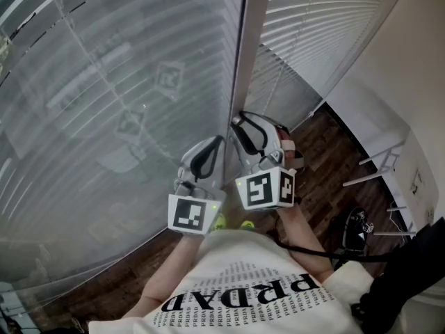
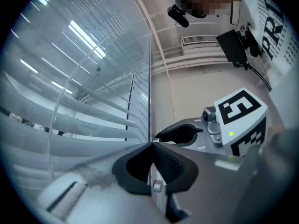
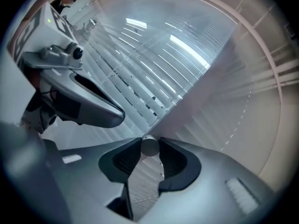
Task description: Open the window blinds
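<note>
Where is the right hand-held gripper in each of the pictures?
Head view: the right hand-held gripper is in the middle, pointing up at the blinds.
Left gripper view: the right hand-held gripper shows at the right, with its marker cube.
Right gripper view: the right hand-held gripper sits bottom centre, jaws shut on a round rod.
Shared landmark: the blinds lie behind it in all three.

We log the blinds [image 1: 104, 82] left of the window post [image 1: 243, 61]: pale grey-white, evenly striped slats. Post light grey. Left gripper [image 1: 217, 145] and right gripper [image 1: 243, 127] grey, pads black and ribbed. Marker cubes [image 1: 264, 188] black-and-white squares, with a green dot. Wand tip [image 3: 149, 146] silvery. Floor [image 1: 327, 158] right of the post dark brown. Shirt [image 1: 243, 291] cream, black lettering.
</note>
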